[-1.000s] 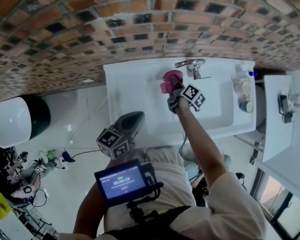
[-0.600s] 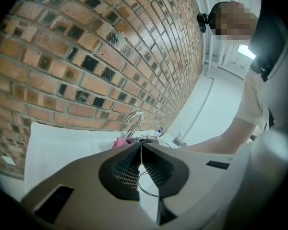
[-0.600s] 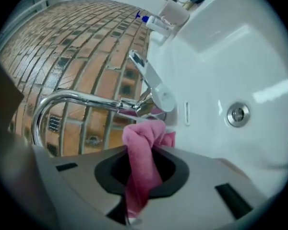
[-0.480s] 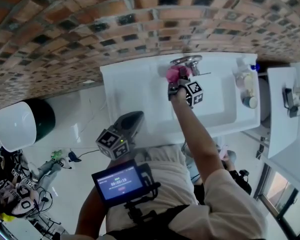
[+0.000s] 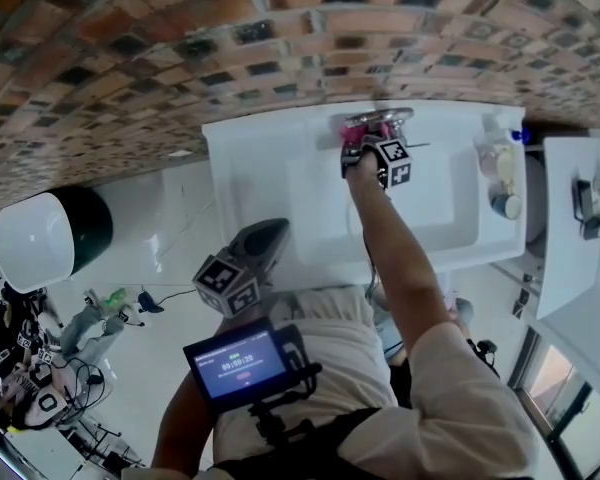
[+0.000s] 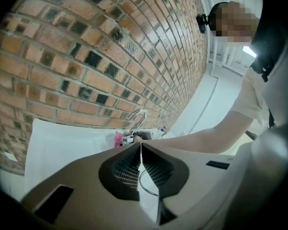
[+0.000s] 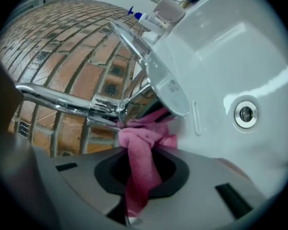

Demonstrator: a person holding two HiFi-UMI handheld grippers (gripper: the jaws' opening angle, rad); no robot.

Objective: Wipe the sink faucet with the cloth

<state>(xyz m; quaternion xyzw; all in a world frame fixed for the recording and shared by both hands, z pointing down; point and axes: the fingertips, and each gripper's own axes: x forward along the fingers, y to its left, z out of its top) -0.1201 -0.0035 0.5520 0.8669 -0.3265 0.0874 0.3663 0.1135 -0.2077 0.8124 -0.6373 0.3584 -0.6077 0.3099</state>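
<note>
A chrome faucet [image 5: 382,121] stands at the back of the white sink [image 5: 250,168], against the brick wall. My right gripper [image 5: 358,150] is shut on a pink cloth [image 5: 352,134] and presses it against the faucet base. In the right gripper view the pink cloth [image 7: 143,152] bunches between the jaws and touches the underside of the faucet [image 7: 101,107], whose spout runs off to the left. My left gripper [image 5: 242,264] hangs low near my body, away from the sink; its jaws are closed together with nothing between them. From the left gripper view the faucet [image 6: 138,120] and cloth [image 6: 119,139] appear small and far.
Bottles and a cup [image 5: 498,173] stand on the sink's right end. The drain overflow [image 7: 245,114] shows in the basin wall. A white bin with dark body [image 5: 42,240] sits on the floor at left. A white shelf [image 5: 570,218] is at right.
My right gripper has carried the pink cloth from over the basin back and up to the faucet, where the cloth now touches it. The left gripper has stayed put.
</note>
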